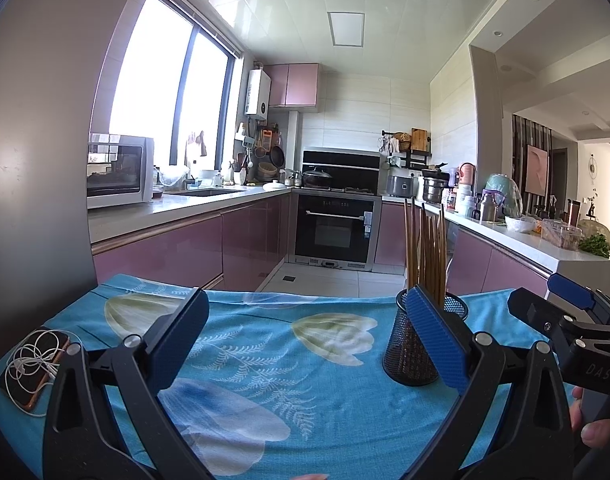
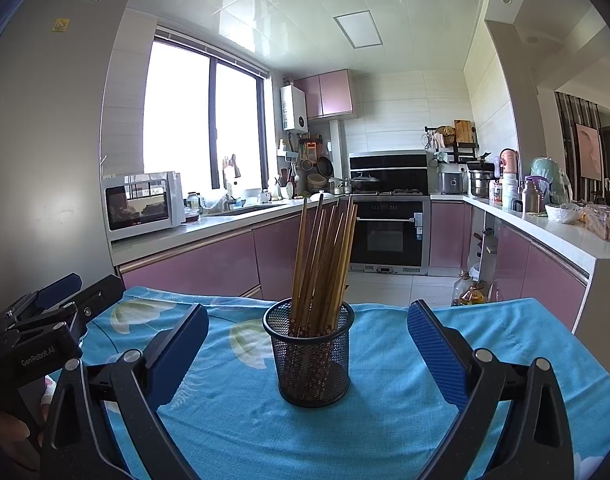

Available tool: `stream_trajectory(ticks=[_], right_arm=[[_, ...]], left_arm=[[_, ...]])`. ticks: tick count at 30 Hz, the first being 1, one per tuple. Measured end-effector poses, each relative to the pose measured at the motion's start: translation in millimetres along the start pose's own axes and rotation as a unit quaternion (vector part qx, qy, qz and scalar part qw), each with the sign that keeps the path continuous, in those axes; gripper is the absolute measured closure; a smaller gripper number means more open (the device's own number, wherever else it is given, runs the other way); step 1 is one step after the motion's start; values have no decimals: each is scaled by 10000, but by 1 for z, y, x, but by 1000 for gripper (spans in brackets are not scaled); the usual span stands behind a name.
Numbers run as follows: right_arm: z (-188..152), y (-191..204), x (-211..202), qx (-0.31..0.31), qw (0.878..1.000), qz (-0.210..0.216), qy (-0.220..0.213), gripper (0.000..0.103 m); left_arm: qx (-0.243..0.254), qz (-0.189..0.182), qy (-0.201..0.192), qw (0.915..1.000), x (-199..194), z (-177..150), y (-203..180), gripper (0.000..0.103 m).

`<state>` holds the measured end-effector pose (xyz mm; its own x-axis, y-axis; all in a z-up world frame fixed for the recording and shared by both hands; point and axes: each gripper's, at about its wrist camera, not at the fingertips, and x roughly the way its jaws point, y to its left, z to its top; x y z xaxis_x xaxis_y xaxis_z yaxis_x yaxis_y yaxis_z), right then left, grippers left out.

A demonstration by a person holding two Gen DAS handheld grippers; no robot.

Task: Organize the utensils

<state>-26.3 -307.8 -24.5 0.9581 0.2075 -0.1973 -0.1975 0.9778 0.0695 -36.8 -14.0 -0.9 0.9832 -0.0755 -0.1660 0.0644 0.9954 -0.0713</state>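
A small table covered with a blue flowered cloth (image 2: 385, 420) stands at the near end of a kitchen with pink cabinets. On the cloth sits a black mesh cup (image 2: 311, 356), upright, and a bundle of wooden chopsticks (image 2: 325, 264) stands in it, leaning slightly and fanning out at the top. From the left side the same cup (image 1: 409, 348) shows partly behind one blue pad, with the chopsticks (image 1: 425, 244) rising above it.

The right gripper (image 2: 308, 356) is held low over the cloth with its 2 jaws spread wide; the cup stands between them, touching neither. The left gripper (image 1: 305, 344) is just beside it, jaws also spread wide with only bare cloth between the pads; the cup lies off toward its right finger. Each gripper shows at the edge of the other's view, and part of a hand (image 1: 597, 428) is wrapped on the right one's handle.

At the left edge of the table lies a phone (image 1: 33, 372) with a white earphone cord (image 1: 35, 356) coiled loosely on top.

Farther back, a white microwave (image 2: 143, 204) sits on the left counter under a large window, and a black oven (image 2: 389, 232) is built in at the far end.
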Motion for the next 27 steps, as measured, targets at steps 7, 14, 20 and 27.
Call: stream_trajectory(ticks=[7,14,20,27], right_arm=[[-1,-1,1,3,10000,-9,7,7],[0,-1,2,-2,10000,-10,27,7],[0,-2,4,5,10000,-8,27,7],[0,-2,4,7,10000,-14,23,7]], left_arm=[[4,0,11,10000,0,-3,-2,6],[3,3,16,10000,0,-1,-1,6],[5,6,8,10000,0,-2,-2,6],[-2,4,12,10000,0,-1,-1,6]])
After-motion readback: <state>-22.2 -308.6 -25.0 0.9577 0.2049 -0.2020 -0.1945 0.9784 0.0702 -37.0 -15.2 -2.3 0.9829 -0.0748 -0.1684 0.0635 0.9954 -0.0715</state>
